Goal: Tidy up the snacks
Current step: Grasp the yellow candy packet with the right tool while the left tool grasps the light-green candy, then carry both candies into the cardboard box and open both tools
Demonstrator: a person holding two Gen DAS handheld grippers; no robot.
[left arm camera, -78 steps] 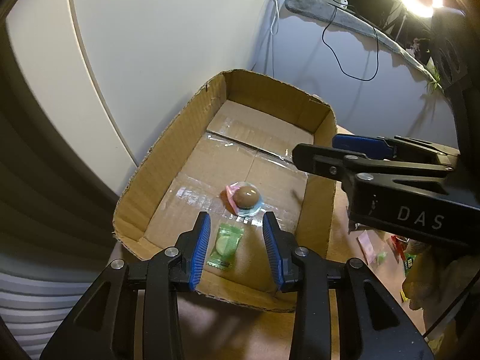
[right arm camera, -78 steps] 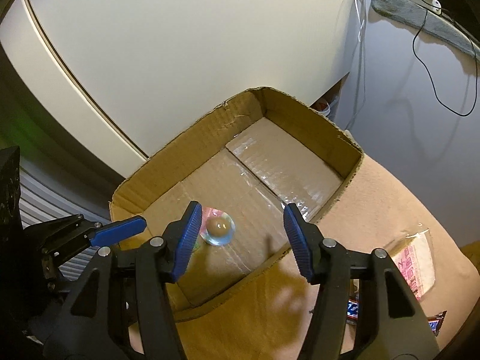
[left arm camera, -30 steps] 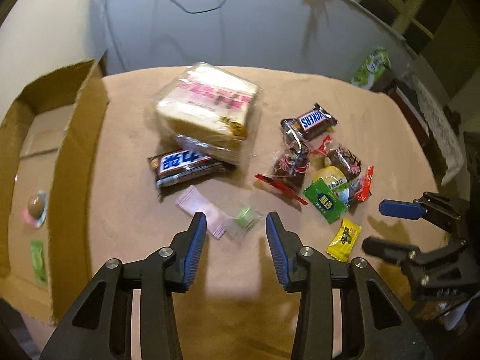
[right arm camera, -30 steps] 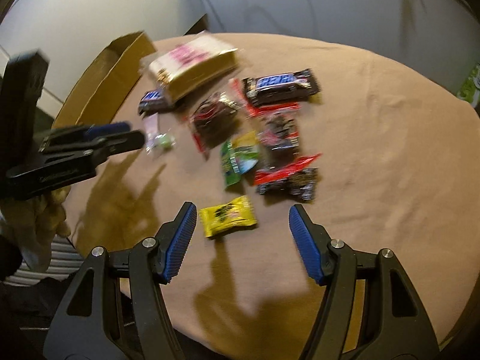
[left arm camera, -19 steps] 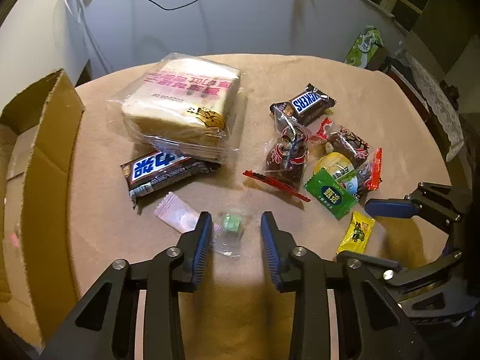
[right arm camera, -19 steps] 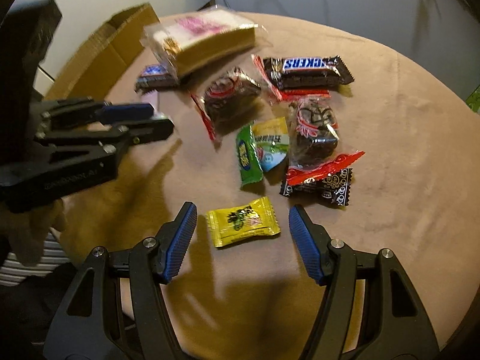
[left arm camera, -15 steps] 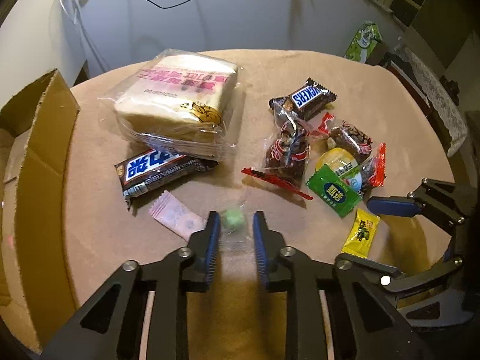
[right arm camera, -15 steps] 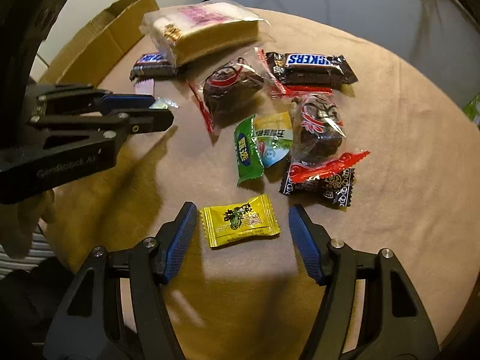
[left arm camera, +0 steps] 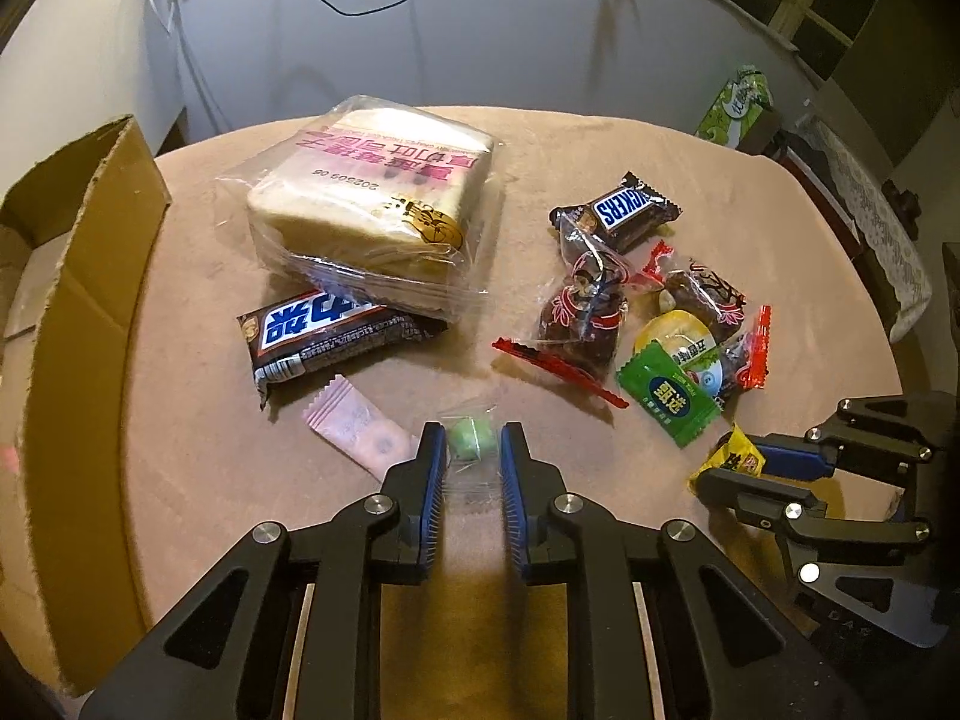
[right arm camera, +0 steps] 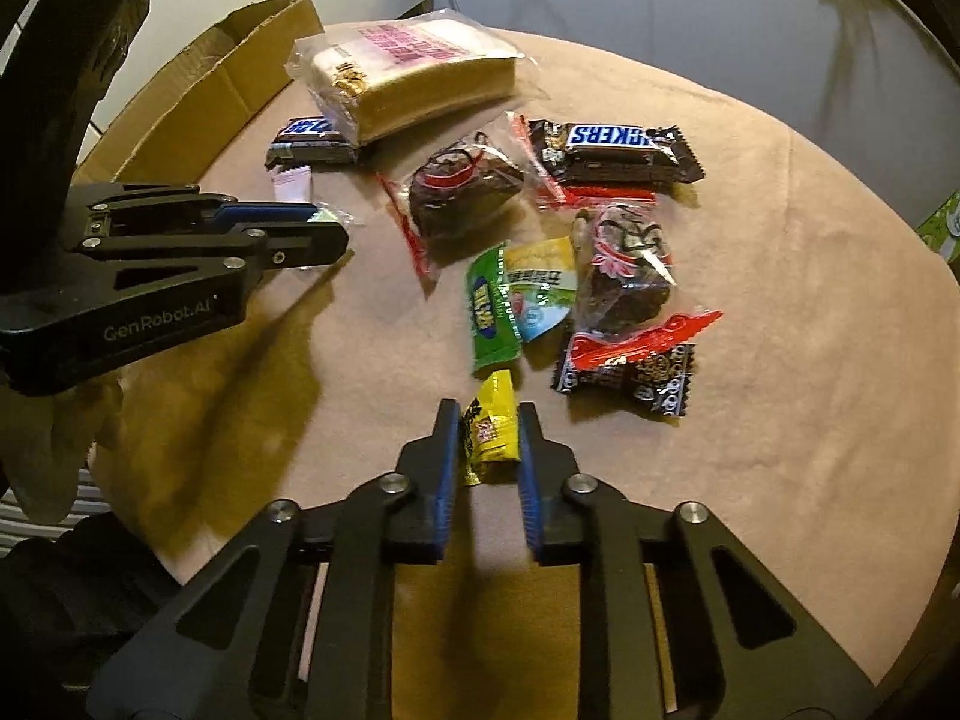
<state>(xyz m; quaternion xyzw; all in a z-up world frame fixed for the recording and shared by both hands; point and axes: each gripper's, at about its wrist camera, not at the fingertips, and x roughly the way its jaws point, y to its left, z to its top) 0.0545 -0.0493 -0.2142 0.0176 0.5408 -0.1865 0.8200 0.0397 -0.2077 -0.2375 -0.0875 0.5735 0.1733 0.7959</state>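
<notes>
A round counter (left arm camera: 540, 138) covered in tan cloth carries a scatter of wrapped snacks, with two hand-held tongs working at its near edge. The left tongs (left arm camera: 474, 450) are closed on one small green candy (left arm camera: 471, 443) in a clear wrapper, near the counter's near edge. The right tongs (right arm camera: 487, 438) are closed on one yellow candy packet (right arm camera: 489, 426), also near the near edge; its print is too small to read. Beside the green candy lies one pale pink sachet (left arm camera: 354, 429). Two dark chocolate bars are present: one reading "SNICKERS" (right arm camera: 618, 147) toward the far right, and one with white Chinese lettering on blue (left arm camera: 324, 330) toward the left edge, partly tucked under one large clear bag of sliced bread (left arm camera: 372, 198) printed with pink Chinese characters and the number "202509 06". In the middle sit two clear packs of dark brown cake with red trim (right arm camera: 462, 186) (right arm camera: 627, 267), one green packet with Chinese writing (right arm camera: 489, 312), one yellow and blue packet (right arm camera: 540, 282) touching it, and one black patterned candy with a red strip (right arm camera: 630, 369). One open cardboard box (left arm camera: 78, 276) stands against the counter's left edge. The side of the left tongs reads "GenRobot.AI". One green printed box (left arm camera: 735, 105) stands beyond the far right edge.
</notes>
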